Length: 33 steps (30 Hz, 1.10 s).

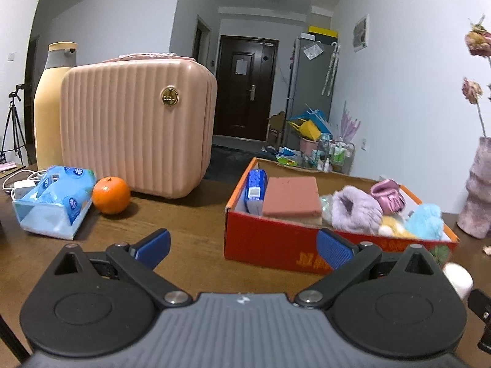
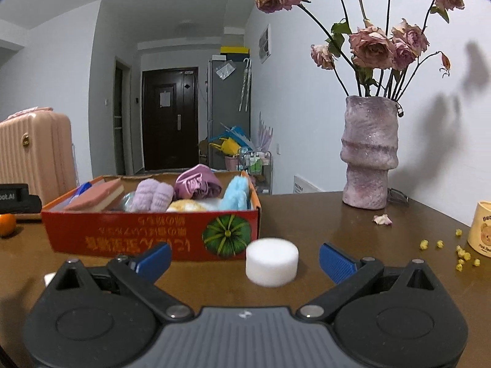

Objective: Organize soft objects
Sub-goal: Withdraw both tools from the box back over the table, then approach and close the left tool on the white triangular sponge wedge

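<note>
A red cardboard box [image 1: 276, 242] [image 2: 138, 236] sits on the brown table and holds soft things: a pink sponge block [image 1: 291, 197] [image 2: 98, 197], lilac fluffy pieces [image 1: 356, 208] [image 2: 155, 197], a pink satin pouch [image 1: 388, 194] [image 2: 198, 185], a blue fluffy item [image 1: 426, 222] [image 2: 236, 196] and something yellow [image 2: 184, 206]. A white foam cylinder [image 2: 272, 260] [image 1: 457, 277] stands on the table just before the box's right corner. My right gripper [image 2: 244, 259] is open, with the cylinder between and slightly beyond its fingertips. My left gripper [image 1: 242, 247] is open and empty, facing the box's left front.
A pink ribbed case [image 1: 138, 128], a cream bottle [image 1: 50, 101], a blue tissue pack [image 1: 55, 199] and an orange [image 1: 111, 194] stand at the left. A textured vase of dried roses [image 2: 369, 153], a cream mug [image 2: 481, 230] and scattered yellow bits [image 2: 460, 254] lie at the right.
</note>
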Motion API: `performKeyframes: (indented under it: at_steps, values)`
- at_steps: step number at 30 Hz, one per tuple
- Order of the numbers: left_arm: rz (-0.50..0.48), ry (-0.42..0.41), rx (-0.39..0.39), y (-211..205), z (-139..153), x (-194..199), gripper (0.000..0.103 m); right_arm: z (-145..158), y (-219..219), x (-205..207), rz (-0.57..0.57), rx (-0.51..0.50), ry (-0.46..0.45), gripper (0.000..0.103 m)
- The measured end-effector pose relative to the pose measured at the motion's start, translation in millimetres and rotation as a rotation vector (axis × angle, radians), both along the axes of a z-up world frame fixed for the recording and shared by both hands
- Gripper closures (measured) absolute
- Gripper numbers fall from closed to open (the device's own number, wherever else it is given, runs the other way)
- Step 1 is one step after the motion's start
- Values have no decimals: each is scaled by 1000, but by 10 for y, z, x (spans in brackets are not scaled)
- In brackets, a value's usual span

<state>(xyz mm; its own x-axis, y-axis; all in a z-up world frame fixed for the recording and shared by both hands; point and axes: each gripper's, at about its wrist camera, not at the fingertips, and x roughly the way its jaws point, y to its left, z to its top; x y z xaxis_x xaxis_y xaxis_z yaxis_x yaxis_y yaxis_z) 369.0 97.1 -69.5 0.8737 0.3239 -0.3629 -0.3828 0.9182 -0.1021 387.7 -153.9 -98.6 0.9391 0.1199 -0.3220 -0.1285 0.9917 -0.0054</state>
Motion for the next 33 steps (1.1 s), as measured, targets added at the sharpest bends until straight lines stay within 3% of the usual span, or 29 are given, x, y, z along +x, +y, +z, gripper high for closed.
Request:
performKeyframes:
  at_steps: [10, 19, 24, 33]
  values:
    - [-54, 52, 18, -95, -66, -298, 0, -42, -113, -278, 26, -21, 51, 0]
    - [-151, 166, -14, -189, -266, -547, 0, -66, -195, -561, 12, -53, 69, 0]
    - [-134, 152, 19, -241, -265, -754, 0, -65, -233, -733, -19, -46, 99, 0]
    - [-156, 176, 1, -203, -263, -992, 0, -96, -207, -917, -4, -56, 134, 0]
